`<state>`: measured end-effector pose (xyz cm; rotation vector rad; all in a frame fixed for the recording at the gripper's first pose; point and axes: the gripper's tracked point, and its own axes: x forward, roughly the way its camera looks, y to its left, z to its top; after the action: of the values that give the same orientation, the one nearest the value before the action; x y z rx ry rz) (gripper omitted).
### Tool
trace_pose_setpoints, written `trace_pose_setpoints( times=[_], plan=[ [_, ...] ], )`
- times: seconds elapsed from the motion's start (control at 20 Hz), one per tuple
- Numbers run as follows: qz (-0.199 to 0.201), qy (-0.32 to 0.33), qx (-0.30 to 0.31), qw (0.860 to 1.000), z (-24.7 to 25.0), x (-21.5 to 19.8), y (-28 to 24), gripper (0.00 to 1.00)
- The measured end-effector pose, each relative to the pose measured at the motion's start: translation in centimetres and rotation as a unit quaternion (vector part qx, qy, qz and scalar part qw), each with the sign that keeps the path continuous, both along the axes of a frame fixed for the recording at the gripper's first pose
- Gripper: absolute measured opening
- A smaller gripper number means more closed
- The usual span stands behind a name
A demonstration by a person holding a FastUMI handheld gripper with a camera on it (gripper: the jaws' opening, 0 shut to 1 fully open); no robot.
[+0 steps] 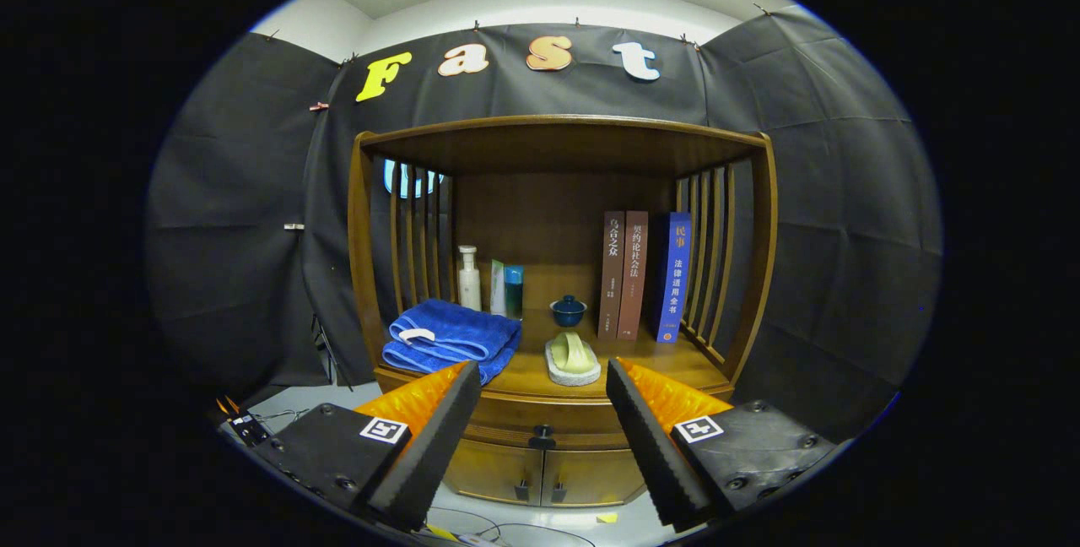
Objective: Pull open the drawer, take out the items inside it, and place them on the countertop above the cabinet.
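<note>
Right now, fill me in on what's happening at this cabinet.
The hand-held gripper is open and holds nothing, its fingers spread apart in front of the wooden cabinet. The drawer is shut, its dark knob seen between the fingers and beyond them. On the countertop above lie a folded blue towel, a bottle, a small blue cup, a soap dish and three books. Nothing has been taken out yet.

Cabinet (561, 146): brown wood, smooth, satin sheen. Drawer (540, 429): same wood, dark knob. Towel (451, 336): blue cloth, soft pile. Bottle (469, 278): white plastic, smooth. Cup (568, 309): dark blue, glossy, ceramic-like. Books (645, 275): matt paper covers. Gripper (540, 433), held wide open: fingers (426, 446) padded in black ribbed foam, matt; orange glossy plastic behind.
</note>
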<state>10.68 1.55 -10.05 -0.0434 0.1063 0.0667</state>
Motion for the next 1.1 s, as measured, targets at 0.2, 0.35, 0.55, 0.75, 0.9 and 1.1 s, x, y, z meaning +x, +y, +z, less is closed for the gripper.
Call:
trace_pose_setpoints(
  times=[0.2, 0.35, 0.55, 0.75, 0.9, 1.1],
  plan=[
    [-0.003, 0.000, 0.004, 1.000, 0.6, 0.1, -0.5, 0.99],
    [-0.004, 0.000, 0.006, 1.000, 0.7, 0.1, -0.7, 0.99],
    [-0.004, 0.006, 0.003, 1.000, 0.4, 0.3, -0.8, 0.99],
    [-0.006, 0.003, 0.004, 1.000, 0.4, 0.2, -0.9, 0.99],
    [-0.009, -0.001, 0.009, 1.000, 0.8, 0.1, -1.3, 0.99],
    [-0.016, -0.004, 0.013, 1.000, 1.0, 0.0, -1.9, 0.99]
  ],
)
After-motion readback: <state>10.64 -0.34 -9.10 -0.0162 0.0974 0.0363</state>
